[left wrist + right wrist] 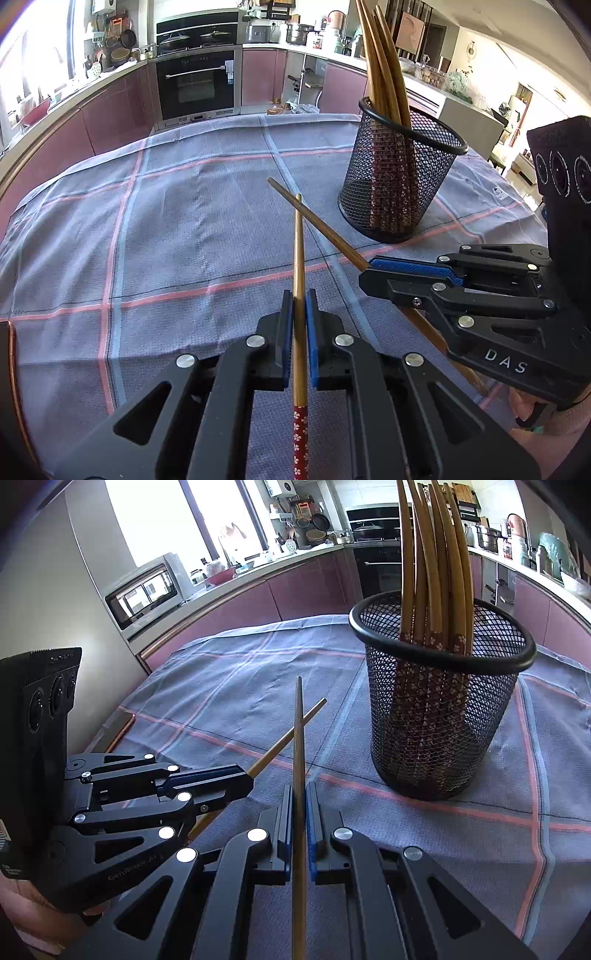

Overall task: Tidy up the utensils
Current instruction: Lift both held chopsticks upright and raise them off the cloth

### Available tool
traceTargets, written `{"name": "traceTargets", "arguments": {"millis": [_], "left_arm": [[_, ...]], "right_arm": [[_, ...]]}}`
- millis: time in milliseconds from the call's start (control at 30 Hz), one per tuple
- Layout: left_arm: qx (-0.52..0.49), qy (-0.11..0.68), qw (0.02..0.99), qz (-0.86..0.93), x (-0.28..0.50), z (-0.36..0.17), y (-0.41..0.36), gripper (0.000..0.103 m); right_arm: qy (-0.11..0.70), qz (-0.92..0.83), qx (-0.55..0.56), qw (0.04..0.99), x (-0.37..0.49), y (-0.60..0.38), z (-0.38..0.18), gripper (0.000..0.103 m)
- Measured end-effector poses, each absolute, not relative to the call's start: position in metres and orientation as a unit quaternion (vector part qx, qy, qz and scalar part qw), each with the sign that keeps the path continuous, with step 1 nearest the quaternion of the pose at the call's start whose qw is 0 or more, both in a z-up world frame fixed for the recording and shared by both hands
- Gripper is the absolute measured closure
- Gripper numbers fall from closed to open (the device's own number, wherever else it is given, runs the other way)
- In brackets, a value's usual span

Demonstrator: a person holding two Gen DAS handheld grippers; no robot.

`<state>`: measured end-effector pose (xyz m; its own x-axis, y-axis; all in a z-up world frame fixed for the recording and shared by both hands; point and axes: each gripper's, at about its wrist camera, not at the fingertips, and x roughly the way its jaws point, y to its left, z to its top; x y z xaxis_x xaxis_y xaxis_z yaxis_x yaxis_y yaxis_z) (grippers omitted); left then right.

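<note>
- Done so far, as I read it: a bunch of brown wooden chopsticks w/ red flower-print handles [436, 590] already stands in the black wire-mesh cylinder holder [443, 716], handle ends down, tips fanning up past the rim.
- The holder sits upright on the table, on the grey-blue checked cloth w/ pink lines [166, 229], ahead of both tools and to the right in both views.
- My left tool [300, 306] is clenched on one brown wooden chopstick, red flowered end toward me [300, 280]; blue pads press it from both sides, thin tip points fwd and sits over the cloth.
- My right tool [299, 797] is likewise clamped on a second brown wooden chopstick [298, 738], pads tight on the shaft, tip fwd.
- The two held sticks cross each other in front of the tools, between me and the holder. Can't tell if they actually touch at the crossing or just overlap by view.
- Neither held stick is in the holder yet; both tips are near it but clearly apart from the rim.
- Left to do, my judgement: bring each stick over the rim, stand it up, drop it in w/ the rest.
- No other loose utensils show on the cloth in either view, so these two look like the last pair, but edges of the table are cut off, so not sure.
- Overall: mostly done, final two sticks in hand.
</note>
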<state>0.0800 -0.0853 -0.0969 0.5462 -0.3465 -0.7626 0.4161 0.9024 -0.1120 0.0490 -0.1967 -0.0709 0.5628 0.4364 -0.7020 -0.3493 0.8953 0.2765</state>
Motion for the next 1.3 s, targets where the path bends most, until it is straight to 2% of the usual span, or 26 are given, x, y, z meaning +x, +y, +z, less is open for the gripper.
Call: {"name": "traceTargets", "arguments": {"millis": [833, 1300], "left_arm": [[-0.028, 0.392, 0.882, -0.260, 0.064, -0.056, -0.060, 0.095], [-0.033, 0.373, 0.884, -0.278, 0.050, -0.038, -0.058, 0.095]], "right_arm": [[0.338, 0.233, 0.071, 0.909, 0.022, -0.221, -0.019, 0.097], [0.377, 0.253, 0.055, 0.889, 0.028, -0.210, -0.036, 0.097]]}}
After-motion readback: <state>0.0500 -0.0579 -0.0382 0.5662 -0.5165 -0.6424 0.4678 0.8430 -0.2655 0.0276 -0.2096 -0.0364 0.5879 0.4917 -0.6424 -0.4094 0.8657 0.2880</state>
